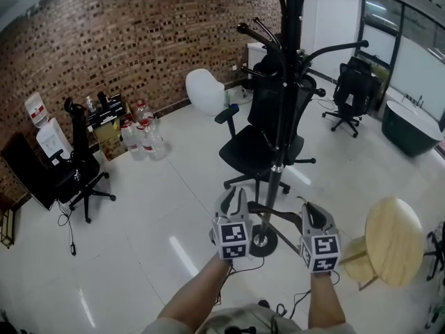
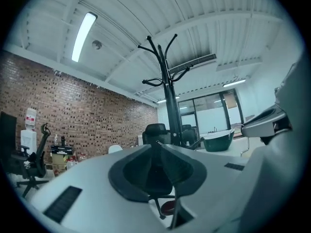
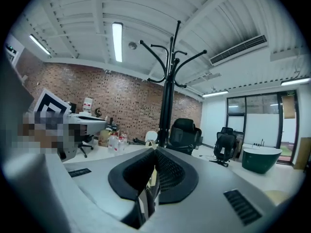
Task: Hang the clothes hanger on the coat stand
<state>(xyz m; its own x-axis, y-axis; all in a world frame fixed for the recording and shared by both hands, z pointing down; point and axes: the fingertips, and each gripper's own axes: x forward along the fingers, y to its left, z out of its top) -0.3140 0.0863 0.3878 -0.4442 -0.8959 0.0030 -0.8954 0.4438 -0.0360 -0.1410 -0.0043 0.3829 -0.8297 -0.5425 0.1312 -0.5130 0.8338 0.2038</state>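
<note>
Two claws are clenched and empty: my left claw (image 1: 235, 197) and right claw (image 1: 311, 214), both near the foot of the coat stand (image 1: 284, 117). I see no clothes hanger in any view, so I fear I could knock the stand for nothing. No writing is readable, only square markers (image 1: 234, 236).

office chair (image 1: 247, 152) behind coat stand (image 1: 281, 103), stool (image 1: 393, 241) right
</note>
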